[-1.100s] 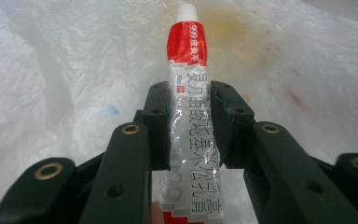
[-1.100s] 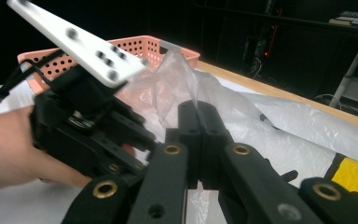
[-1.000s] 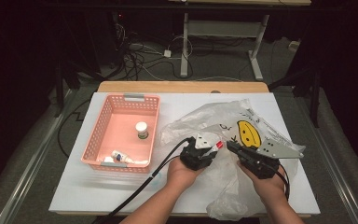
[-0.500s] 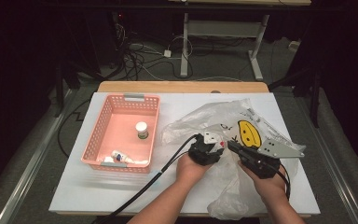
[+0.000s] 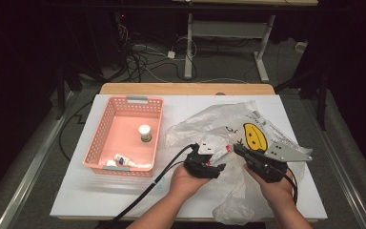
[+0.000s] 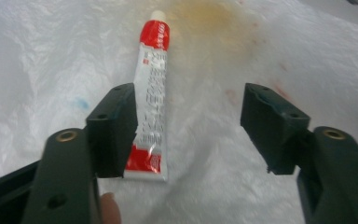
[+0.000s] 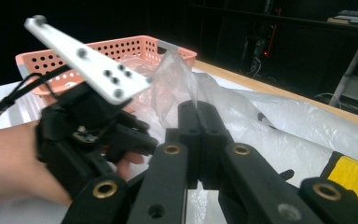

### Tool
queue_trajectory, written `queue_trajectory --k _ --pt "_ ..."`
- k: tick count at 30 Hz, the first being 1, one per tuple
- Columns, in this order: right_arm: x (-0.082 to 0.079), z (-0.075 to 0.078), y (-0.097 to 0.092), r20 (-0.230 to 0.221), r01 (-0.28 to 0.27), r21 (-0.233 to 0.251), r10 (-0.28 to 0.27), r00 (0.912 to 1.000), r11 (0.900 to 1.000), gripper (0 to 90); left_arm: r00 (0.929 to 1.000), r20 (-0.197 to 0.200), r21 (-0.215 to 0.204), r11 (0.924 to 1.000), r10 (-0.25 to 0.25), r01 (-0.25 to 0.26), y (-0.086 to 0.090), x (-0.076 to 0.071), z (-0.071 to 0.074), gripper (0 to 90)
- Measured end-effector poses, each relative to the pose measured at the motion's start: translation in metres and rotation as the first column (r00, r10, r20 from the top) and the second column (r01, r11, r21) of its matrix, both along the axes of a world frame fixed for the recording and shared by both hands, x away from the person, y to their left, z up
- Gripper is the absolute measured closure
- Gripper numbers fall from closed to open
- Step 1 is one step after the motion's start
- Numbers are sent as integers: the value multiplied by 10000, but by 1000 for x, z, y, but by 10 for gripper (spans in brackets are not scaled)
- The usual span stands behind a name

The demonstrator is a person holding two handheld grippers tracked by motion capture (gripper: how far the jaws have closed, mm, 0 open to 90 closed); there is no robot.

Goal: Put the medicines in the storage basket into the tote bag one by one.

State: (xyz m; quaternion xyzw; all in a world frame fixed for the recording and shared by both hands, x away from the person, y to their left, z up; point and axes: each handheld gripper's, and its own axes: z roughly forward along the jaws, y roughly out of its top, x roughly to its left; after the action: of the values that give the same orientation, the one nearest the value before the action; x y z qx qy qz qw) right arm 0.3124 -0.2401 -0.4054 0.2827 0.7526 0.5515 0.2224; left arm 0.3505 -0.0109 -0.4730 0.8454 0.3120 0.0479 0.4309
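A red and white tube [image 6: 151,93] lies flat on the crinkled white plastic bag [image 5: 219,124]. My left gripper [image 6: 189,116] hangs just over it, and its jaws have just been opening. The tube runs along the inner side of one jaw, and the pads do not press on it. From above, the left gripper [image 5: 208,164] sits at the bag's near left part, with the tube [image 5: 222,150] just beyond it. My right gripper [image 7: 198,116] is shut on a raised fold of the bag's film [image 7: 172,79], close beside the left gripper [image 7: 88,126].
A pink perforated basket [image 5: 137,100] stands at the left of the white table, holding a small white-capped bottle [image 5: 145,132] and another tube [image 5: 124,160]. The bag bears a yellow smiley print [image 5: 253,135]. A black cable [image 5: 143,191] trails off the table's near edge.
My left hand has shifted right, toward the right gripper and the bag. Its jaws now stand apart and the tube lies free on the plastic. The right hand has stayed put.
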Motion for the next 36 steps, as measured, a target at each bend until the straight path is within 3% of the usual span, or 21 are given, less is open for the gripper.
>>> queue_trajectory --k 4,15,21,36 --pt "0 0 0 -19 -34 -29 34 10000 10000 900 9999 -116 -149 9999 -56 54 9 -8 0 273" --pt "-1 -2 2 -62 -21 -104 20 10000 9999 900 9999 91 -364 9993 -115 118 33 -35 8 109" --pt "-1 -3 2 -105 -4 -83 4 9999 10000 900 9996 -66 -579 9980 -267 262 48 -45 15 0" --pt "-1 -3 3 -84 11 -149 -12 10000 9999 900 9981 614 -698 9976 33 10 90 -66 39 0"
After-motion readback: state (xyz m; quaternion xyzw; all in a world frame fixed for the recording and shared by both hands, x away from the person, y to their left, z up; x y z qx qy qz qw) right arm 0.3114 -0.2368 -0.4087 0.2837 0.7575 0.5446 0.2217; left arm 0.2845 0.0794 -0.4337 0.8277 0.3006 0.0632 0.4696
